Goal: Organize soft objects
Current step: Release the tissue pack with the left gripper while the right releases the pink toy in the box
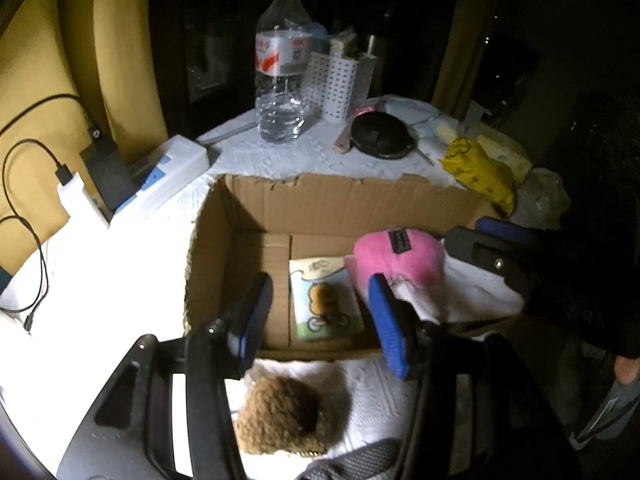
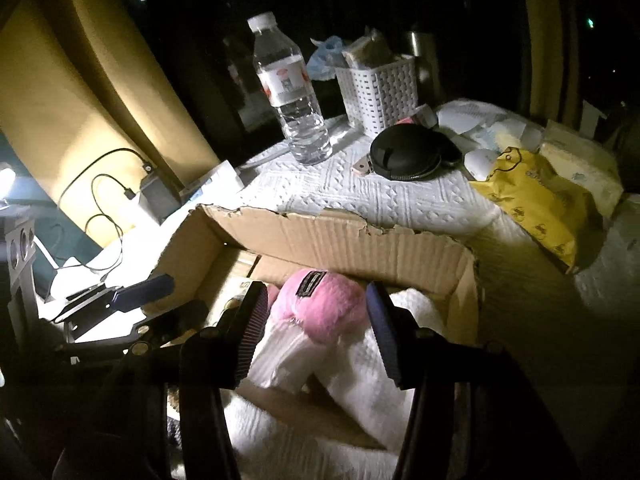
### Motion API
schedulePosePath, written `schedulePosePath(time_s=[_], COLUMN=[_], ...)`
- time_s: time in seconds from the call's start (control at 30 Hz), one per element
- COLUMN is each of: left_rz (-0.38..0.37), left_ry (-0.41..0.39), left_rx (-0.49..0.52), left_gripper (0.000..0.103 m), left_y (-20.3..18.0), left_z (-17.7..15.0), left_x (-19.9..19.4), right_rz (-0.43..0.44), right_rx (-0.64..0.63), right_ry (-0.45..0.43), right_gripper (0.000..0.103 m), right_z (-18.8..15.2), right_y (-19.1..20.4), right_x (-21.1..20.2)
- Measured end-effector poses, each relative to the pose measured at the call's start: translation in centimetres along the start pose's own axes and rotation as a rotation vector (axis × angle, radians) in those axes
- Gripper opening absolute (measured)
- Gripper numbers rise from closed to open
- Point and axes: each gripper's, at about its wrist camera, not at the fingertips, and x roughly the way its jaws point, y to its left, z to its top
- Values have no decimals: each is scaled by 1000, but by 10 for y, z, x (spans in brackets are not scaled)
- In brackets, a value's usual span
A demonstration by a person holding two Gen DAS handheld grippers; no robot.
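An open cardboard box (image 1: pixel 320 200) stands on the white-covered table. A pink plush toy (image 2: pixel 320 308) rests on a white cloth (image 2: pixel 360 364) at the box's right side. The right gripper (image 2: pixel 316 332) straddles the toy with its jaws open, and its pads do not press on the toy. The left gripper (image 1: pixel 320 320) hovers open over the box's near edge, with nothing between its pads. Below it, a brown fuzzy soft thing (image 1: pixel 280 412) lies on white cloth outside the box. A cartoon-printed pack (image 1: pixel 324 300) lies flat on the box floor. In the left wrist view the toy (image 1: pixel 400 256) sits beside the right gripper (image 1: pixel 488 240).
Behind the box stand a water bottle (image 1: pixel 282 64), a white perforated basket (image 1: pixel 340 84) and a black round pouch (image 1: pixel 380 136). A yellow packet (image 1: pixel 480 172) lies at the right. A power strip with chargers and cables (image 1: pixel 160 176) lies at the left by the yellow wall.
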Motion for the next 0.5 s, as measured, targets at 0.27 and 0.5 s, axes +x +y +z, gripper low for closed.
schedulePosePath(time_s=[0.27, 0.5], left_rz=[1, 6], left_ry=[-23, -53], left_rx=[22, 37], left_gripper=[52, 52], left_y=[-12, -23], left_z=[-10, -20], left_x=[-29, -56], right_rz=[2, -3], right_rx=[-5, -25], right_ry=[-26, -47], right_gripper=[54, 54], right_z=[-18, -31], right_y=[11, 24], right_x=[-32, -59])
